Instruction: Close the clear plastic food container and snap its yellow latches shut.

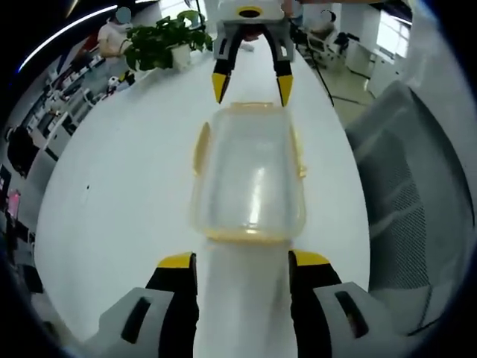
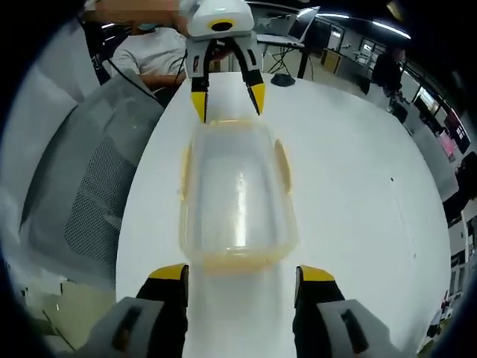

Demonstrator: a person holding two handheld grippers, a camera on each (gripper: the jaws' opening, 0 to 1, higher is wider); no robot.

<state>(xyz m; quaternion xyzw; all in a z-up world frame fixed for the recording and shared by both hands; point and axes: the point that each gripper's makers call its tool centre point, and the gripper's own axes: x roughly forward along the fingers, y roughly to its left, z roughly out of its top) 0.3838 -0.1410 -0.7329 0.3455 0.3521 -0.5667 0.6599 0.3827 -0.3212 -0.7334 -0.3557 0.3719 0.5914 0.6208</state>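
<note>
The clear, rectangular plastic food container with yellow latches lies on the white surface between the released left gripper and released right gripper. It looks light, empty, slippery and springy; press at the latch edges.

We saw that the left gripper had two black jaws capped with yellow tips, each jaw rising from a light grey housing cut with a dark oblong slot. The right gripper was built alike: black jaws, yellow tips, pale grey shoulders with dark slots. Seen head-on from the left gripper view, the right gripper showed a white body with a yellow-ringed round opening on top, and thin black arms that spread down to pointed yellow fingertips; the left gripper looked the same from the right gripper view.
</note>
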